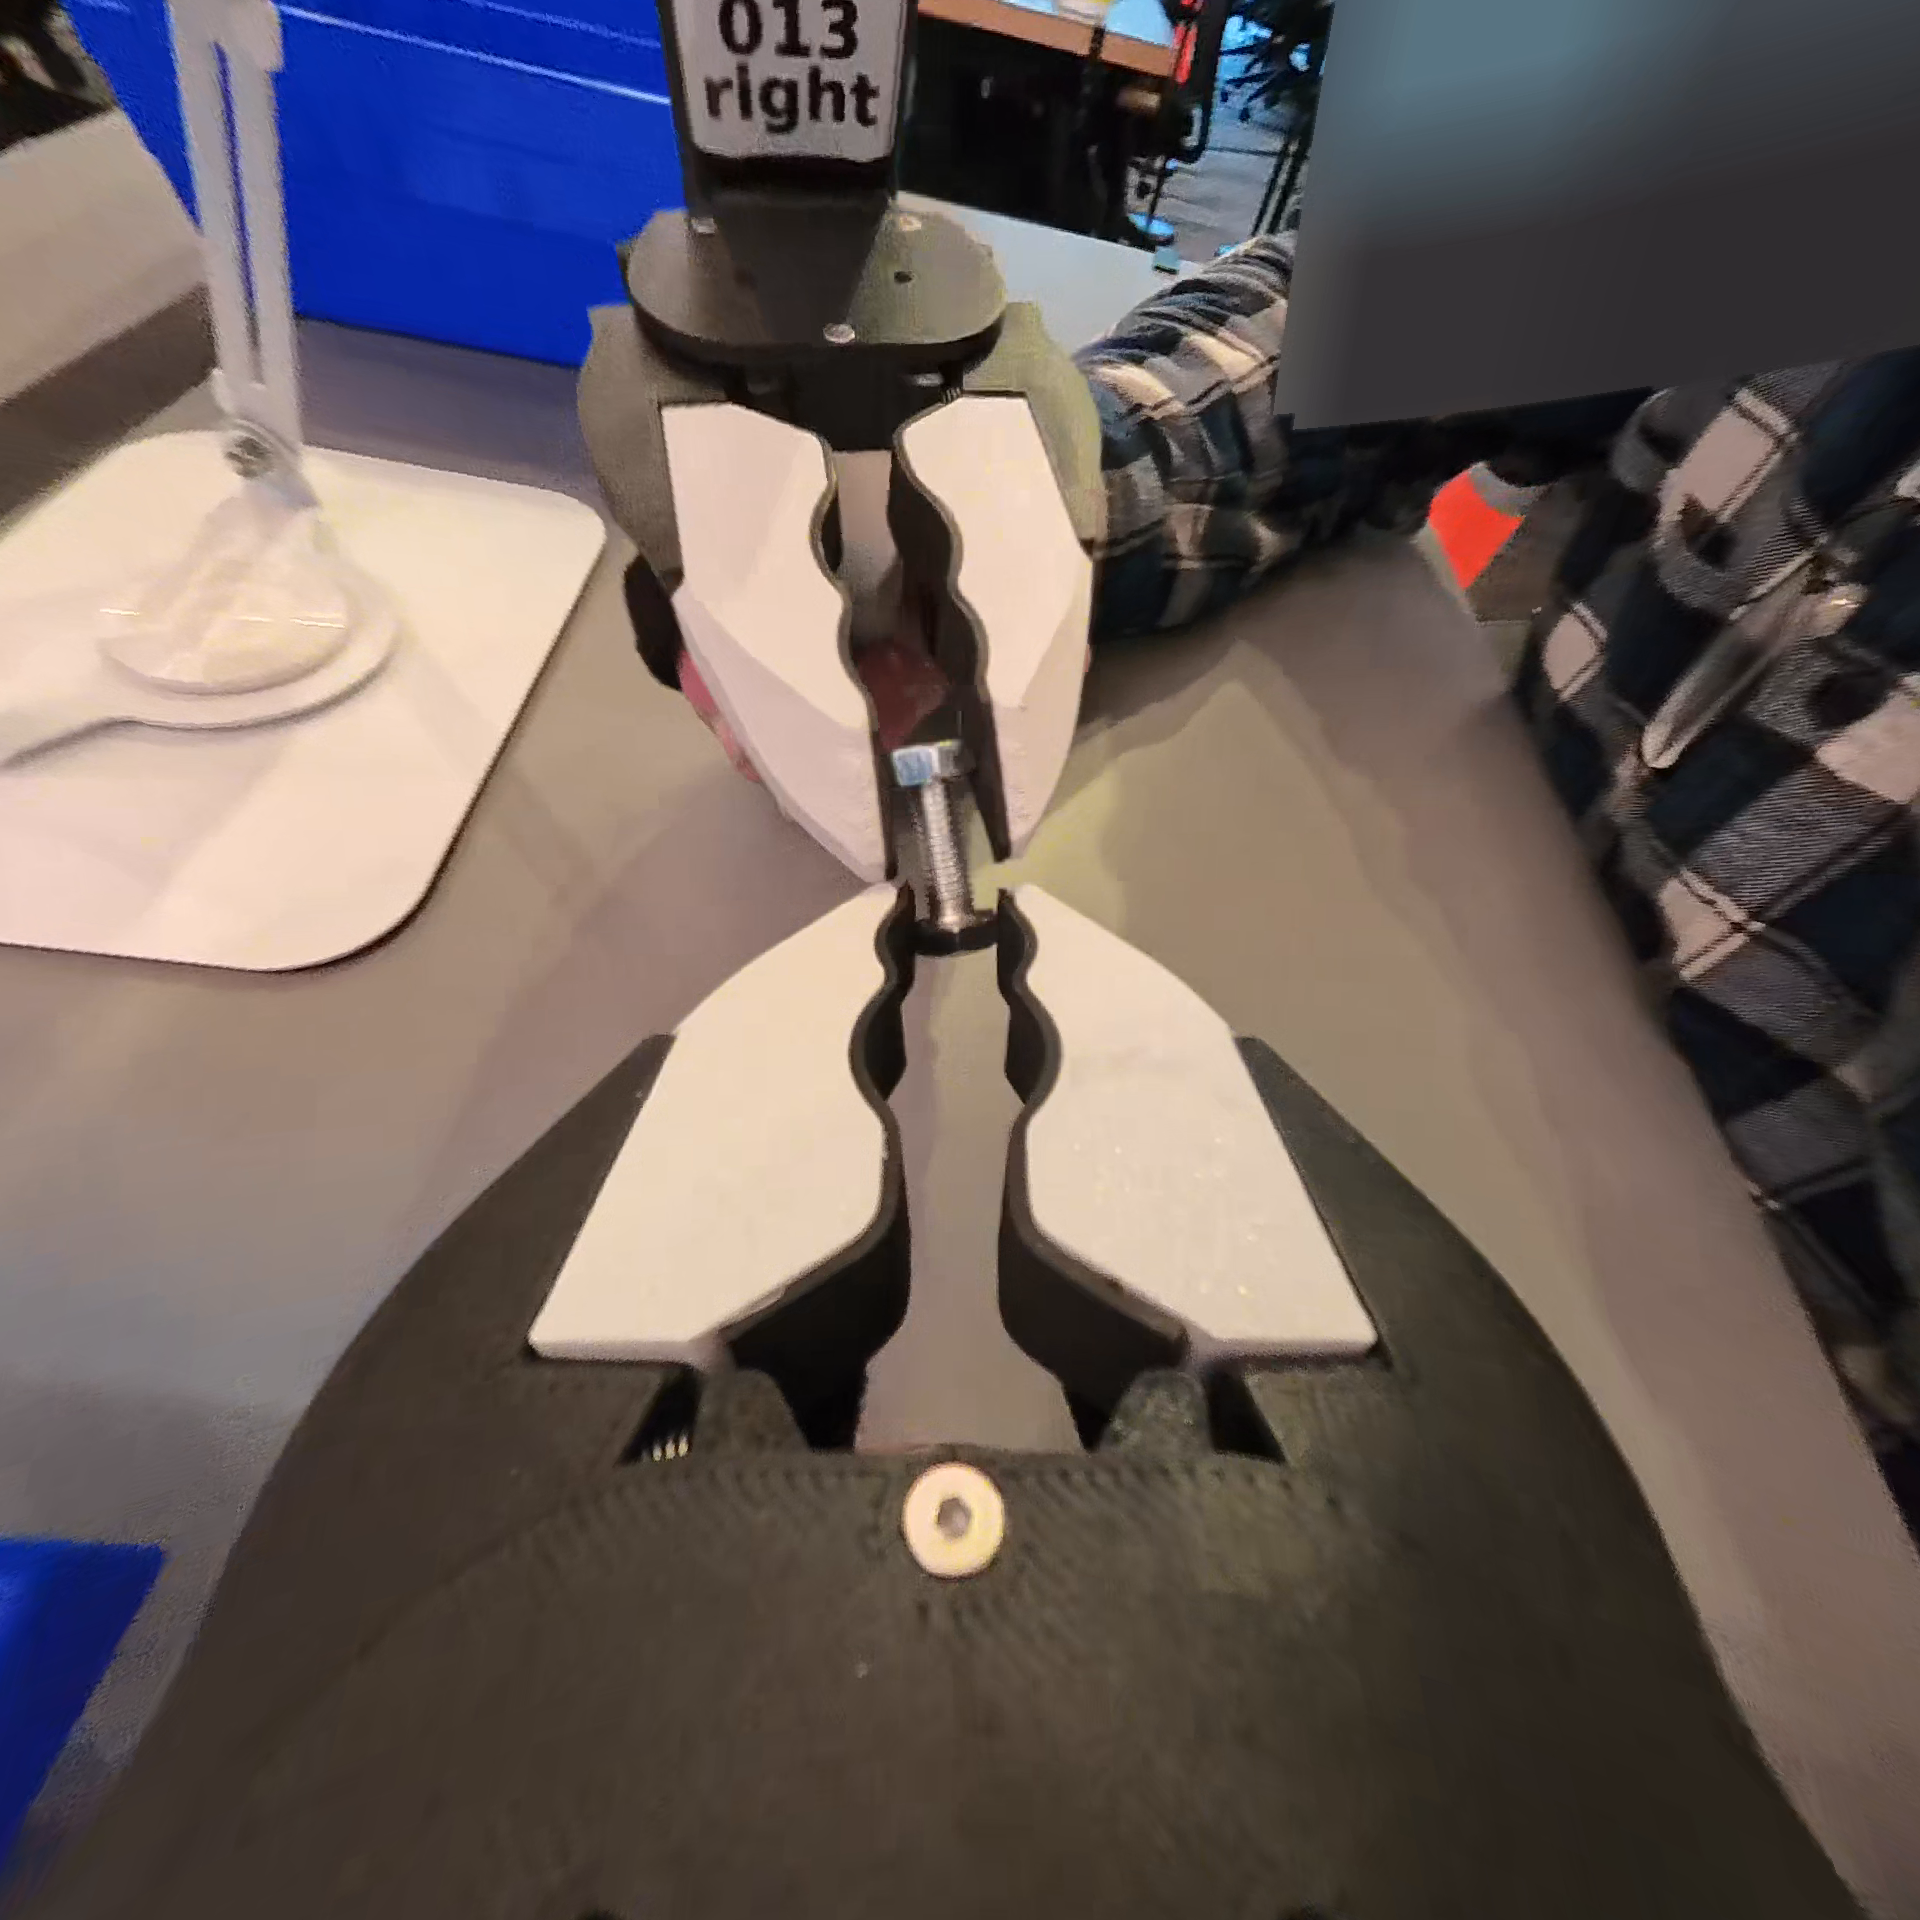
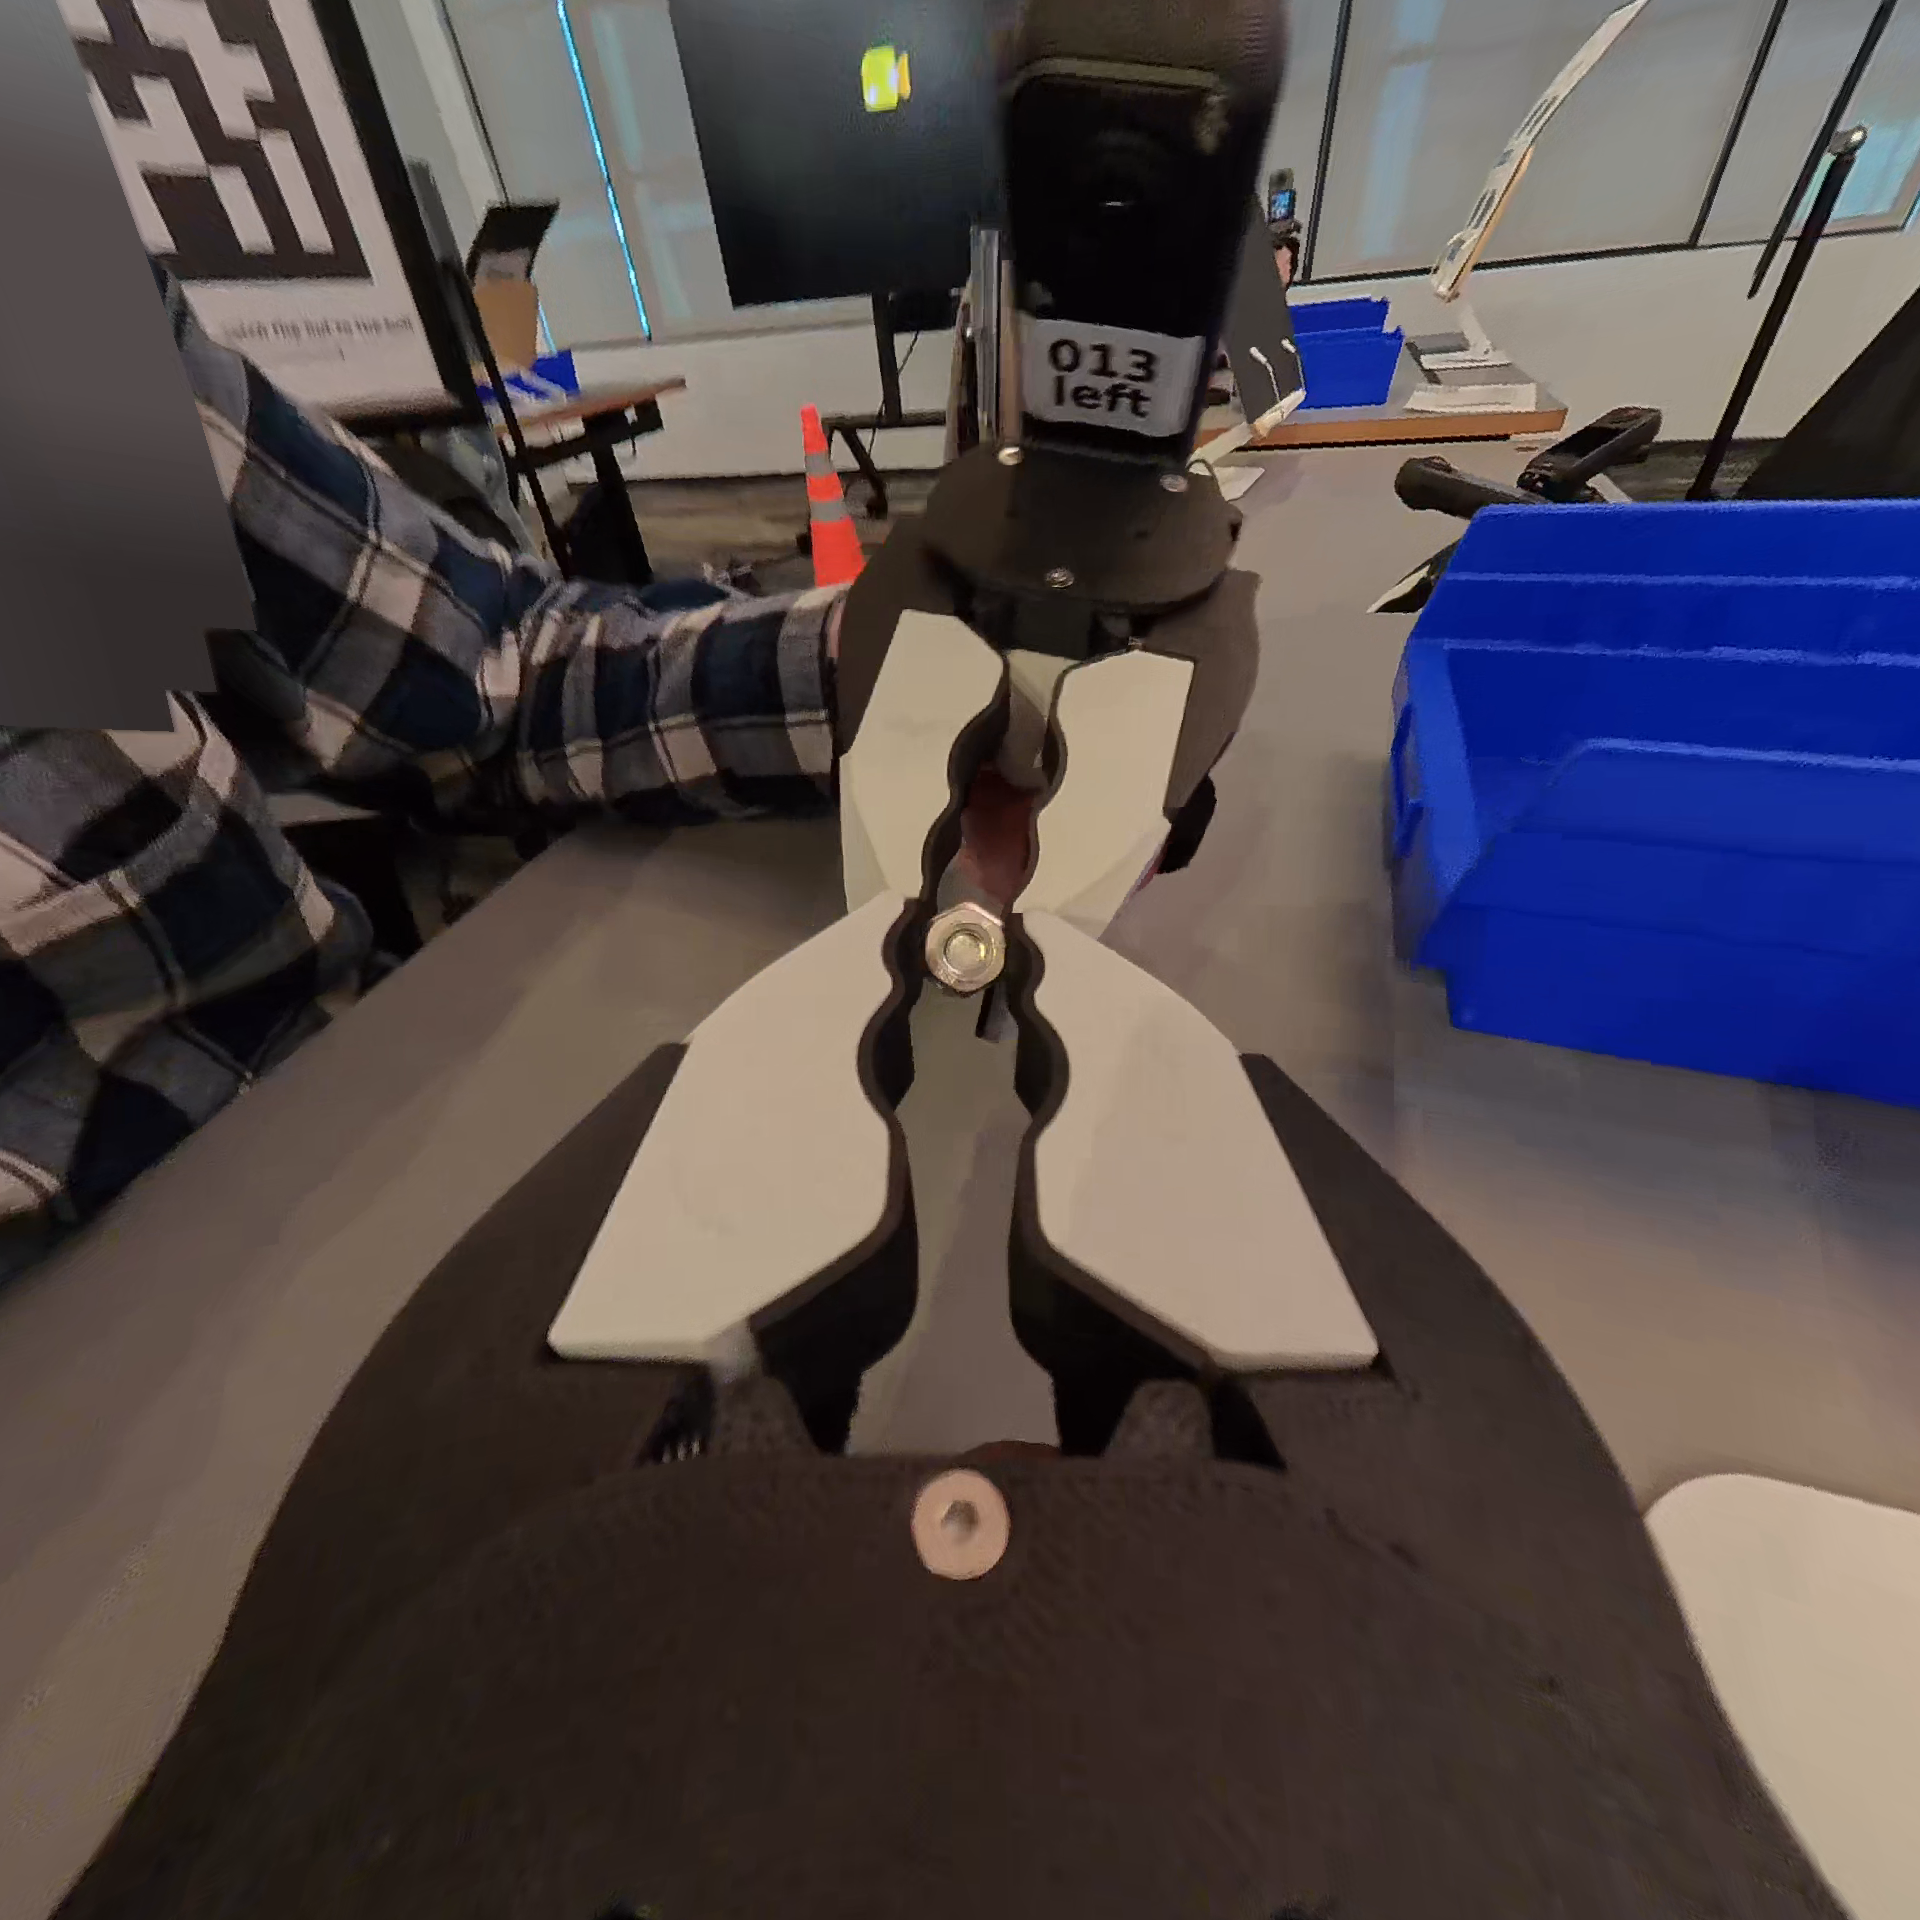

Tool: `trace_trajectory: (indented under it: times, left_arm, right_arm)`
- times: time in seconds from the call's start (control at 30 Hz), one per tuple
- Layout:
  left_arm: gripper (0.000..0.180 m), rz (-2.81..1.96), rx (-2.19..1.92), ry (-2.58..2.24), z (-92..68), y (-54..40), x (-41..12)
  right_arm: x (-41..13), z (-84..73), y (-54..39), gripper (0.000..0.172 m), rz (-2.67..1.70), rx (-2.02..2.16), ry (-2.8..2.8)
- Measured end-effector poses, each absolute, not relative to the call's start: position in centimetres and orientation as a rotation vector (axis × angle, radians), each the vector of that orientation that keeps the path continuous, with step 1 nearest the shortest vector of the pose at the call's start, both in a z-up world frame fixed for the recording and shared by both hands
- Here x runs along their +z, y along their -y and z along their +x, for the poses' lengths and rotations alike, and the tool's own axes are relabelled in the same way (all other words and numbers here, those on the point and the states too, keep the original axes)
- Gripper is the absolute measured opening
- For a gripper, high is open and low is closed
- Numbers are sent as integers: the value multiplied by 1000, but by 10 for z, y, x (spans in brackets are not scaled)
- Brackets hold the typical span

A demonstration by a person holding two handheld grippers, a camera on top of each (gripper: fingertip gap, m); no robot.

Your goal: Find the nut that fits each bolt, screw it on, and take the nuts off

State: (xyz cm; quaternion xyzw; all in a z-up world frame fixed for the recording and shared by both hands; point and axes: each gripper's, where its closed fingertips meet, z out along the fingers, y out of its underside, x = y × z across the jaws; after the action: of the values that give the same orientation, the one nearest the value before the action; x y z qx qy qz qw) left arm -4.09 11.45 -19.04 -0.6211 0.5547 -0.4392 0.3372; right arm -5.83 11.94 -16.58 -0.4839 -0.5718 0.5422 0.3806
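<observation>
So both grippers are nose to nose over the grey table (image 1: 1299,935), tips almost touching. In the left wrist view, the left gripper (image 1: 951,930) comes up from 6 o'clock with its jaws narrow, and there's a dark nut (image 1: 951,943) pinched right at the tips, both black pads hard against its sides. The right gripper (image 1: 940,831) hangs down from 12 o'clock opposite it, jaws also narrow, clamped on a silver bolt (image 1: 940,842). You can see the hex head up inside its fingers and the threaded shank pointing down toward 6 o'clock, with the end of the shank sitting in the nut.

The right wrist view shows the same thing from the other end: the bolt head (image 2: 966,951) faces the camera dead on, between the right gripper's (image 2: 966,961) fingertips, and the left gripper (image 2: 982,899) sits just past it toward 12 o'clock. From this side the nut is hidden behind the bolt head, so I can't tell how far on it's threaded.

Other stuff: a white mat (image 1: 312,779) at 9 o'clock in the left view with a clear stand (image 1: 244,468) on it, a blue bin (image 2: 1683,769) at 3 o'clock in the right view, an orange cone (image 2: 831,509) on the floor behind, and a plaid sleeve (image 2: 468,665) reaching in from 9 o'clock to the left gripper.
</observation>
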Motion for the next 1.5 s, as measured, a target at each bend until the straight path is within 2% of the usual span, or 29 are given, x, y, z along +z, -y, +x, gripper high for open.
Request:
trace_trajectory:
  times: [0.37,0.77,0.87,1.03,1.2,1.33,1.5]
  left_arm:
    - [14,-1564,-1483,-1353,-45,-106,-175]
    - [14,-1534,-1460,-1279,-43,-114,-169]
    - [16,-1528,-1376,-1273,-41,-119,-169]
    - [31,-1505,-1239,-1254,-39,-126,-166]
    - [37,-1422,-826,-1236,-40,-146,-160]
    - [37,-1344,-550,-1254,-39,-152,-157]
    - [24,-1306,-380,-1261,-37,-157,-158]
  right_arm:
    - [-160,-58,-114,15,-1087,1080,1540]
    - [-154,-57,-120,15,-1107,1102,1473]
    - [-154,-56,-123,15,-1138,1144,1439]
    - [-153,-56,-131,15,-1199,1210,1373]
    - [-148,-51,-149,15,-1321,1445,1174]
    - [-148,-49,-157,15,-1394,1612,1051]
    - [-151,-51,-157,15,-1446,1760,977]
